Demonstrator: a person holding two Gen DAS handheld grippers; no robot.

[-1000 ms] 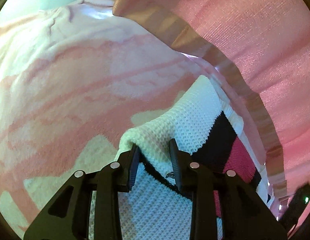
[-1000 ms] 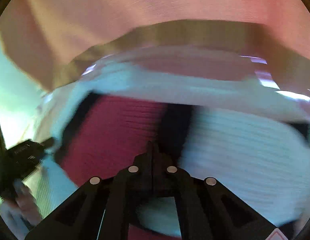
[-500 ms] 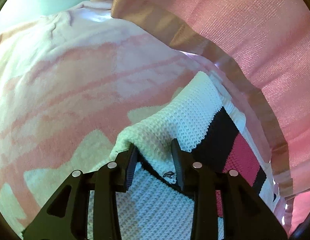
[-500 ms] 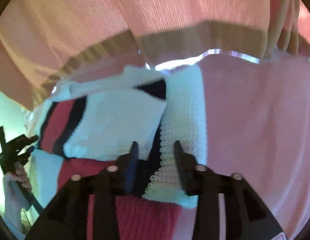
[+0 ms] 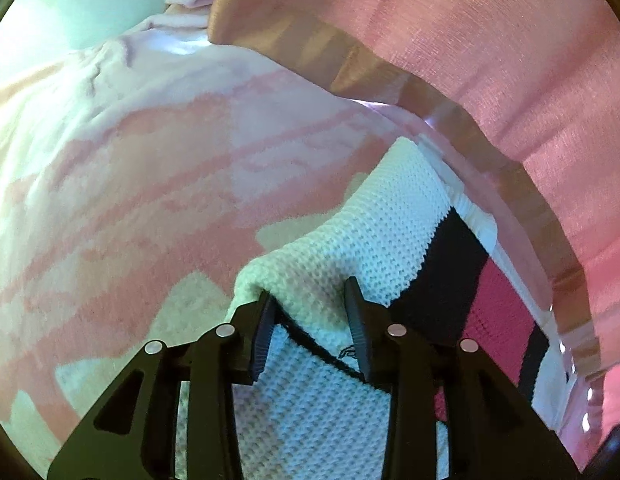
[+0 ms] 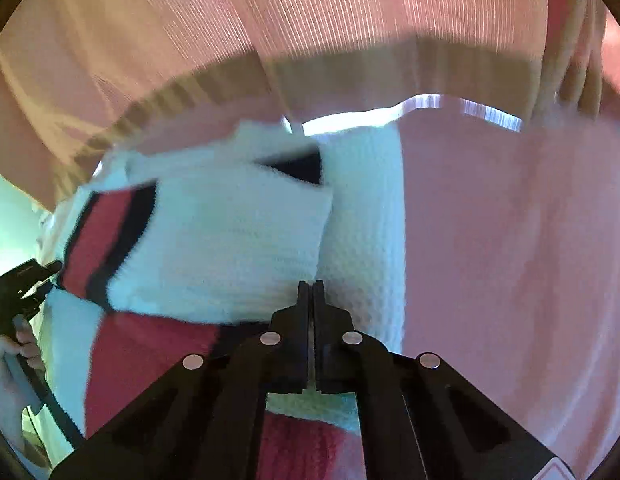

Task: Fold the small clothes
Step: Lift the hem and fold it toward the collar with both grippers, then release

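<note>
- The right gripper (image 6: 310, 292) has its jaws pressed together at the edge of the folded white panel of the knit sweater (image 6: 230, 240); whether it pinches a thin layer or nothing at all I cannot tell, since motion blur hides the tips.
- The left gripper (image 5: 310, 308) stands with its jaws apart, straddling a raised white fold of the sweater (image 5: 370, 248) that fills the gap but looks unclamped.
- To do this fold well: close the left jaws on that ridge before any lift, take both layers, and draw the flap over evenly so the black and pink stripes line up without puckering.
- In the right view the sweater runs from 9 o'clock towards the centre, and the hand (image 6: 10, 364) holding the other gripper sits at 8 o'clock.
- Outward, the sweater lies on a pink-and-cream patterned blanket (image 5: 158, 184), soft and likely to drag along with the knit.
- At 1 to 3 o'clock hangs a pink curtain (image 5: 490, 52) with a brownish hem; a pale wall (image 5: 62, 4) shows at 11 o'clock.
</note>
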